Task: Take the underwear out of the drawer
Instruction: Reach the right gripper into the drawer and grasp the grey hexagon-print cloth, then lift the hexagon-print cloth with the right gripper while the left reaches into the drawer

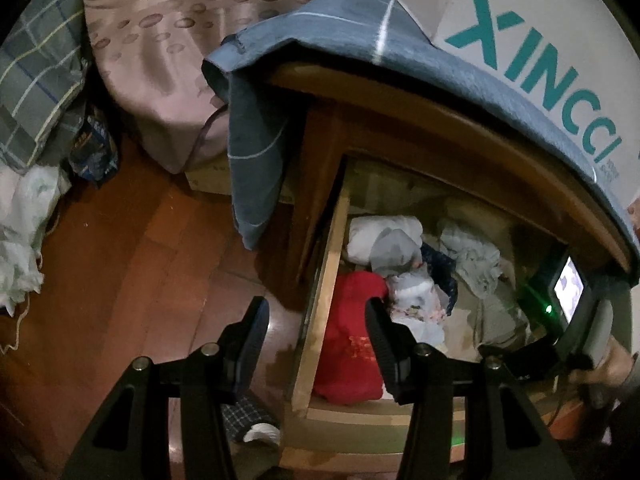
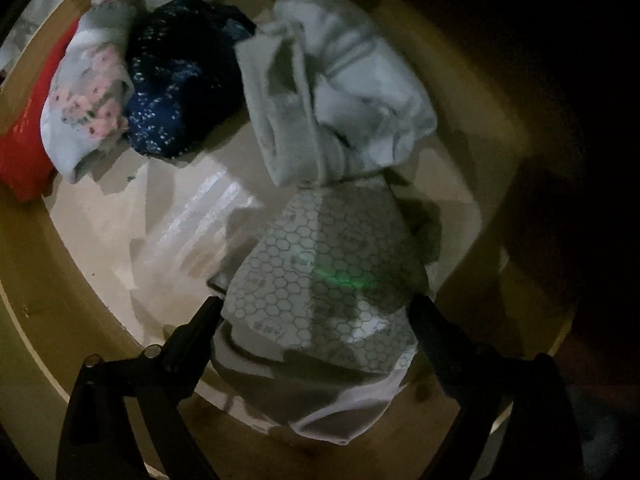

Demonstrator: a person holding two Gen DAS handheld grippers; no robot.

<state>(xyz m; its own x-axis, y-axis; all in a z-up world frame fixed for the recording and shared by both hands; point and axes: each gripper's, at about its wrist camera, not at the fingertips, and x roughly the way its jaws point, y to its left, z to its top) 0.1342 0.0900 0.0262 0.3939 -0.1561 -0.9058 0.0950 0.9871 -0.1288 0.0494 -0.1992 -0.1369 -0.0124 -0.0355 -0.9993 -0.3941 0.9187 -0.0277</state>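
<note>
The drawer (image 2: 36, 320) stands pulled out, five bundles inside: one hexagon-print underwear (image 2: 320, 280) between the released right tool (image 2: 316, 312), its fingers spread either side; grey (image 2: 340, 92) at twelve o'clock; navy (image 2: 180, 92), floral (image 2: 88, 120), red (image 2: 24, 140) toward ten; left tool (image 1: 316, 320) part-open, empty.

Honeycomb-print white underwear (image 2: 320, 280) lies crumpled on the open drawer (image 2: 40, 352) floor.

Red bundle (image 1: 352, 340), navy speckled garment (image 2: 180, 92), pink-flowered white garment (image 2: 88, 116), grey honeycomb-printed underwear (image 2: 320, 280)
</note>
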